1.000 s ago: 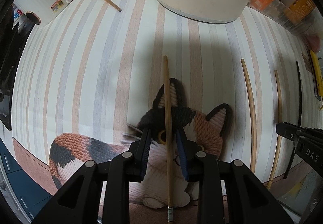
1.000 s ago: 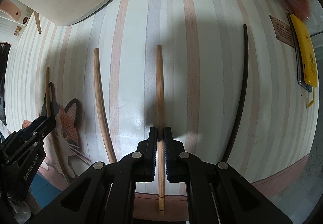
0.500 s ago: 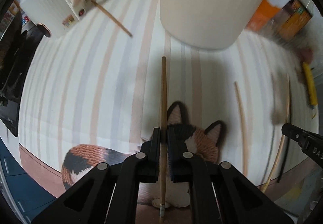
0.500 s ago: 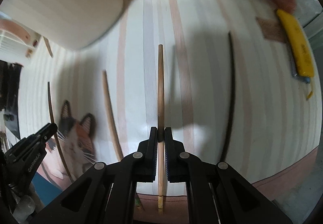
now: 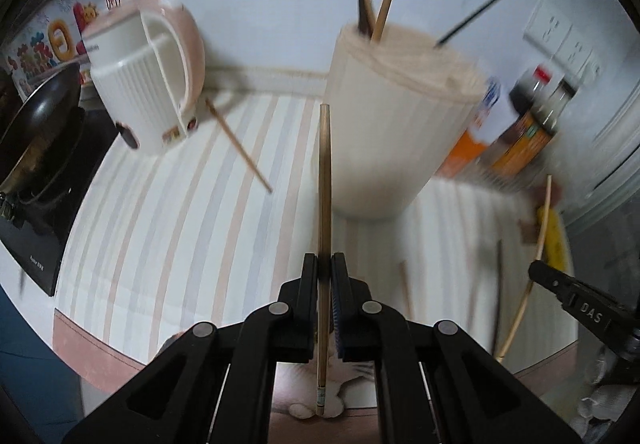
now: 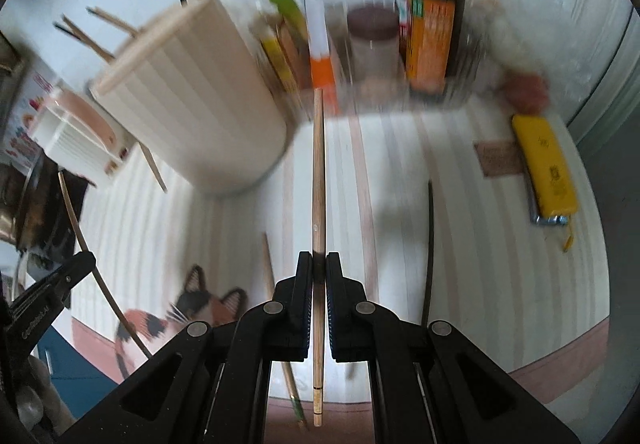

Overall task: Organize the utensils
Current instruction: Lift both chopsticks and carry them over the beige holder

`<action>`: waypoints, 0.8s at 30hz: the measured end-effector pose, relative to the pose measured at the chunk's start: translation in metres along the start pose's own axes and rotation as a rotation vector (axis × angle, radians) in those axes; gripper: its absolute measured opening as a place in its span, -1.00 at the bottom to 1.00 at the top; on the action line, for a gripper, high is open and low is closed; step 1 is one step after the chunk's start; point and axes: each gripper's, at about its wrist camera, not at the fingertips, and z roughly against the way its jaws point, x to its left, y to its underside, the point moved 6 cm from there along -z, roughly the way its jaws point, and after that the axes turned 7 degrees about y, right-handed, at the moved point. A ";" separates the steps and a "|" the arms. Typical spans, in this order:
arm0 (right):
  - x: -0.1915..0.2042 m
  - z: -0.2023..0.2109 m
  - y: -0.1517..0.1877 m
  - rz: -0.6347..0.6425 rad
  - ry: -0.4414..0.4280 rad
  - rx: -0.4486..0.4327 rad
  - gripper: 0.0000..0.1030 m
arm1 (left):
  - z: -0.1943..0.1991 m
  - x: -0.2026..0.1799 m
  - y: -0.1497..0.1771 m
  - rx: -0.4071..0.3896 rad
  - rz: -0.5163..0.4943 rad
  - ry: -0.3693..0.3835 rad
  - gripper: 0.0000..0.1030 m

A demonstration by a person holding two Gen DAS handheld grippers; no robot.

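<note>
My left gripper [image 5: 324,264] is shut on a brown wooden chopstick [image 5: 325,180], held off the striped mat and pointing at the cream ribbed holder [image 5: 396,116], which has several chopsticks standing in it. My right gripper [image 6: 319,264] is shut on a lighter wooden chopstick [image 6: 318,172], lifted too, with the holder [image 6: 188,100] to its upper left. Loose chopsticks lie on the mat: a wooden one [image 6: 276,308] and a black one [image 6: 430,244] in the right wrist view, another wooden one [image 5: 238,144] near the kettle.
A white-and-pink kettle [image 5: 144,84] stands at the back left beside a black pan [image 5: 36,132]. Sauce bottles [image 6: 434,16] and packets line the back wall. A yellow case [image 6: 546,168] lies right. A knitted cat coaster [image 6: 180,312] sits by the front edge.
Both grippers have lifted their chopsticks off the mat and tilted up toward the holder. The left gripper closed on its chopstick a second ago.
</note>
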 end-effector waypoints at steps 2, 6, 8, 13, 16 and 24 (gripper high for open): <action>0.002 0.013 -0.010 -0.011 -0.013 -0.030 -0.88 | 0.009 -0.003 -0.013 -0.030 0.002 0.021 -0.92; 0.006 0.044 -0.035 -0.039 -0.049 -0.108 -0.88 | 0.041 -0.018 -0.040 -0.111 0.012 0.084 -0.92; 0.010 0.059 -0.050 -0.050 -0.073 -0.150 -0.88 | 0.055 -0.027 -0.053 -0.147 0.015 0.106 -0.92; 0.026 0.104 -0.099 -0.072 -0.128 -0.284 -0.88 | 0.094 -0.047 -0.103 -0.265 0.005 0.160 -0.92; 0.036 0.123 -0.125 -0.076 -0.152 -0.353 -0.88 | 0.110 -0.053 -0.135 -0.326 0.005 0.173 -0.92; 0.059 0.136 -0.197 -0.146 -0.229 -0.500 -0.88 | 0.115 -0.054 -0.216 -0.455 0.010 0.118 -0.92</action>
